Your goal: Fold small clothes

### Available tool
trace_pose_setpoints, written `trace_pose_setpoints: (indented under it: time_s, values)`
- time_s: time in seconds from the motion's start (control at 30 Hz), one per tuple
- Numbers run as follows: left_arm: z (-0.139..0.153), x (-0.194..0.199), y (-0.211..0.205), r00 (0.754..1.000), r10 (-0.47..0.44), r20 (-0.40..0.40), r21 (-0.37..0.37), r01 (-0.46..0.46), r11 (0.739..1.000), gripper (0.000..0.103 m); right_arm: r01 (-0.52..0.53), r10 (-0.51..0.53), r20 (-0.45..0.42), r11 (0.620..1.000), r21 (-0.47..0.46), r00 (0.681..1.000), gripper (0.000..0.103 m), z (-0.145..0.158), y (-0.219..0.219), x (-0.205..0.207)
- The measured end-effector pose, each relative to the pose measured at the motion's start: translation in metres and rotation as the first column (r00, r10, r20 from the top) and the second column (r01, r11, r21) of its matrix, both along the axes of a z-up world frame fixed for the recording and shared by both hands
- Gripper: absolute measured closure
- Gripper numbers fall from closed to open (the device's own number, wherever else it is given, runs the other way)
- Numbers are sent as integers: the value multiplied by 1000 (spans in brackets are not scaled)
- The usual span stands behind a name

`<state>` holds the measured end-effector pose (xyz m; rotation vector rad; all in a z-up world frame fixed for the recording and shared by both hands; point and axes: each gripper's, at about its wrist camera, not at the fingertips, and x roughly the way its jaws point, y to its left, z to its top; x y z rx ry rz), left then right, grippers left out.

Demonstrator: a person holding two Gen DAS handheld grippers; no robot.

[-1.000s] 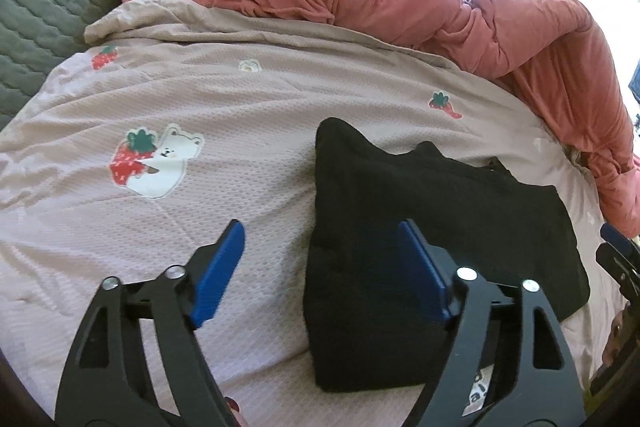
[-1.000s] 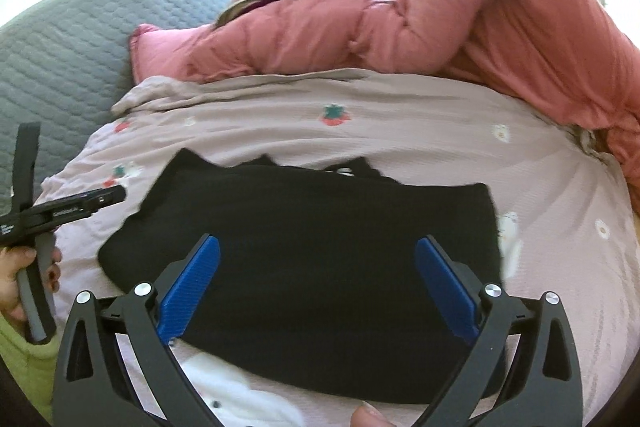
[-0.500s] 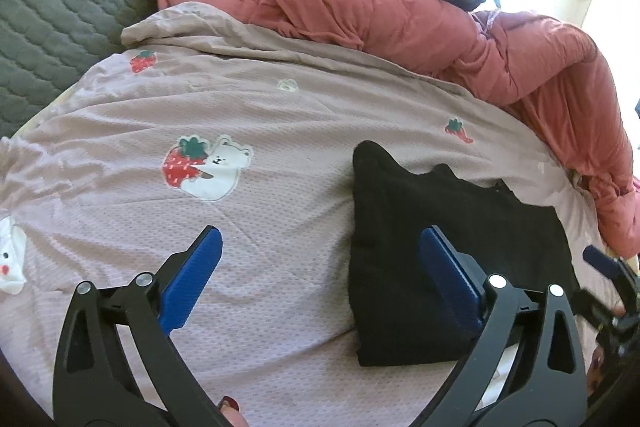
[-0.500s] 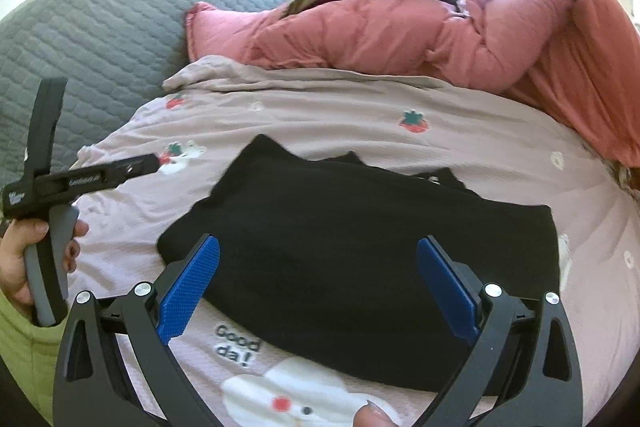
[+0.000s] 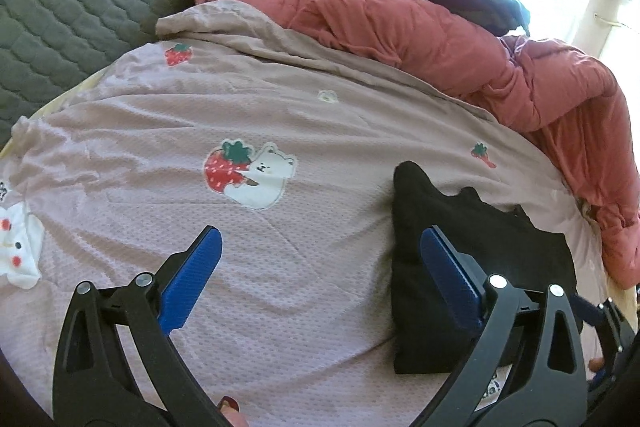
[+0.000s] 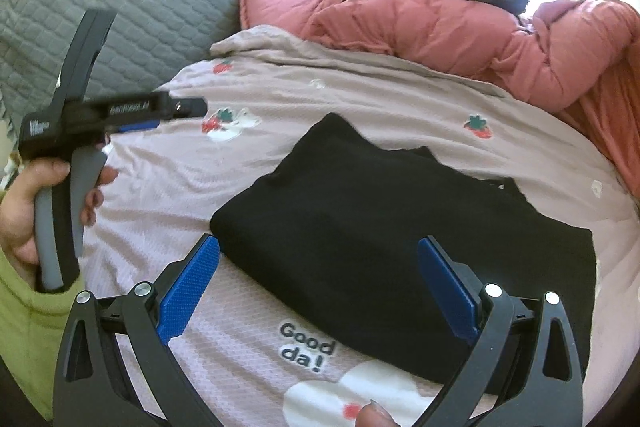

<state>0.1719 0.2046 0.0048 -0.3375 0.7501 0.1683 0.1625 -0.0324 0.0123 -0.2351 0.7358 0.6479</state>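
At the far left of the right wrist view, the left hand-held gripper (image 6: 176, 109) is seen held in a hand (image 6: 36, 211) above the pink bedspread (image 6: 168, 187), well apart from the clothing. In the left wrist view its jaws are spread wide, with nothing between the blue pads (image 5: 192, 283); only the strawberry-and-bear print (image 5: 250, 173) lies ahead of them.

Toward the middle and right, the black garment (image 6: 400, 235) is laid on the bed as a flat, roughly rectangular bundle, apparently already folded at least once, with a pointed corner at its far left edge. The right hand-held gripper (image 6: 318, 291) is held just above its near edge, jaws wide and empty, the "Good da!" print (image 6: 306, 347) showing on the bedspread below. Behind, a red quilt (image 6: 460, 31) is heaped along the far side.

The step in hand is judged to be either a further fold or the release of a finished one. If another fold is intended, all layers at one short edge should be pinched together, low against the bed, lifted only slightly, and carried across so that the edges are matched. The stack could be dragged or the layers skewed if only the top layer is caught.
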Motion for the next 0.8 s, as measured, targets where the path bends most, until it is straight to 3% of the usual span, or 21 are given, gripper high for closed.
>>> trace_pose_setpoints:
  time_s: [0.33, 0.5, 0.8]
  values:
    - [-9, 5, 13, 999, 42, -20, 13, -41, 999, 10, -40, 39, -10, 997, -69, 999, 5, -25, 19, -5]
    - [-18, 12, 14, 998, 45, -48, 19, -44, 999, 10, -70, 68, -21, 986, -148, 997, 5, -47, 29, -7]
    - [-37, 31, -3, 995, -4, -97, 47, 9, 999, 10, -71, 91, 58, 955, -289, 994, 5, -72, 45, -12]
